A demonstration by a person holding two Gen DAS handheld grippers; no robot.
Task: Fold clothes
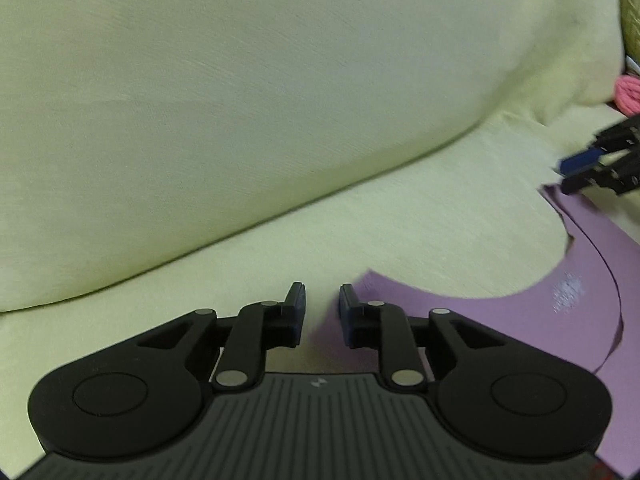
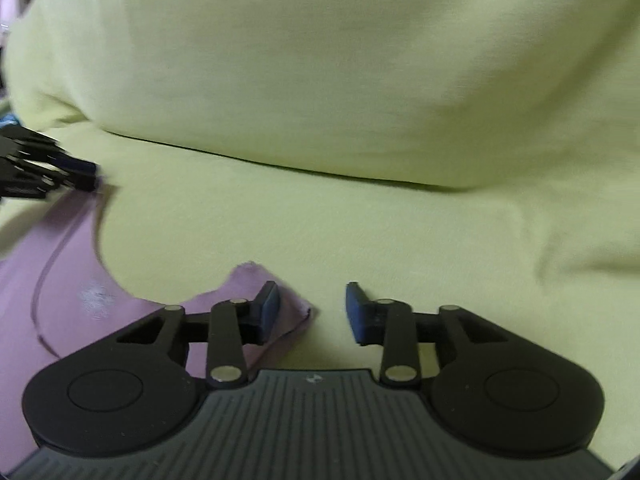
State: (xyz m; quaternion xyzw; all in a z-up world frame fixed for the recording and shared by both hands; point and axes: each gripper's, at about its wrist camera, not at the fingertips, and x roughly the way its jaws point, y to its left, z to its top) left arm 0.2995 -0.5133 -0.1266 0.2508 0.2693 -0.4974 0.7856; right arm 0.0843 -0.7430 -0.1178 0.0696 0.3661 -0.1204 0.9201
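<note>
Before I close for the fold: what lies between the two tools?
Only the purple garment's curved edge and bare yellow-green cover; both wrist views show it.

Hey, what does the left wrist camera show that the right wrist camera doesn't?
Only the left wrist view shows a pink bundle and a strip of green woven material at the far right edge.

Only the right wrist view shows a purple corner flap lying by the right gripper, under its left finger.

Both show the pale yellow-green cloth, the purple garment with its whitish mark, and both grippers, including the left gripper, jaws apart with nothing pinched.
</note>
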